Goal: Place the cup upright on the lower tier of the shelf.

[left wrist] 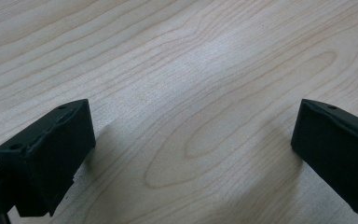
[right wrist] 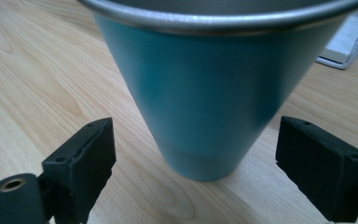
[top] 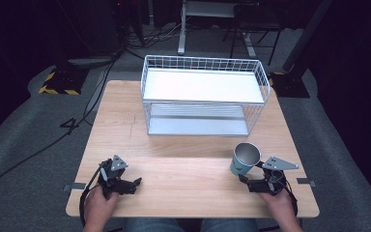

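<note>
A teal cup [top: 244, 159] with a metal rim stands upright on the wooden table [top: 174, 140], toward its front right. My right gripper [top: 245, 180] lies low on the table just in front of the cup, pointing at it. In the right gripper view the cup [right wrist: 205, 88] rises just beyond the two black jaws, which stand open and apart from its sides. My left gripper [top: 136, 183] rests at the front left of the table. In the left gripper view its jaws are wide open over bare wood [left wrist: 191, 93], nothing between them.
A white wire rack [top: 203, 94] with an upper shelf and a lower shelf stands at the back middle of the table. Beyond the table are grey floor, cables and dark stands. A person's hands hold both grippers at the front edge.
</note>
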The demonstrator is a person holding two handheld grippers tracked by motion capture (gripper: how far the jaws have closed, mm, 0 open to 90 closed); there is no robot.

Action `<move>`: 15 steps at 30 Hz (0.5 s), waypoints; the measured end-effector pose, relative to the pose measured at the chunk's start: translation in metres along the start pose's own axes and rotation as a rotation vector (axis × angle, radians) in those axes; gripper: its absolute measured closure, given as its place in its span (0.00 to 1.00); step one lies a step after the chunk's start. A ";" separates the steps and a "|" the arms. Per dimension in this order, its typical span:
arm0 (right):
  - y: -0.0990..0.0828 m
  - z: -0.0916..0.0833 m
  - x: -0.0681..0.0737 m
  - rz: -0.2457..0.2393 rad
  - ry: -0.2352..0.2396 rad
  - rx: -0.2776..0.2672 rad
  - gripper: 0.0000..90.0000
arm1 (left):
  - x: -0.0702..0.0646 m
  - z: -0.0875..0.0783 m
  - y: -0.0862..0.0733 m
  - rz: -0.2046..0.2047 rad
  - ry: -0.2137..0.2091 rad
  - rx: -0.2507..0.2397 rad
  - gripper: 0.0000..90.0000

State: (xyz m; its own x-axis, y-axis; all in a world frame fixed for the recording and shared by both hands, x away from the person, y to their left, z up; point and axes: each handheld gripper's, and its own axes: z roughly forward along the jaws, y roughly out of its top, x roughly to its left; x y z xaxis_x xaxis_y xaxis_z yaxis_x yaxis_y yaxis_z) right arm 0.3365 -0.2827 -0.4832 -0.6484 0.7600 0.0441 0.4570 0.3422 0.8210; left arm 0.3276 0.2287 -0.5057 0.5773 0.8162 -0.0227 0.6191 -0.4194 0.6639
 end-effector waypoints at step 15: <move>0.005 0.018 0.001 0.039 -0.042 -0.049 0.15 | 0.000 0.000 0.000 0.000 0.000 0.000 0.00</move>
State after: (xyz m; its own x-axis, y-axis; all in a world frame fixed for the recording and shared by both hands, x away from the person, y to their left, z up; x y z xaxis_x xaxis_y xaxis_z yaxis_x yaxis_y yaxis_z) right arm 0.3493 -0.2698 -0.4892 -0.6040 0.7952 0.0532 0.4504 0.2856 0.8459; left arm 0.3276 0.2287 -0.5057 0.5769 0.8165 -0.0228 0.6194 -0.4191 0.6638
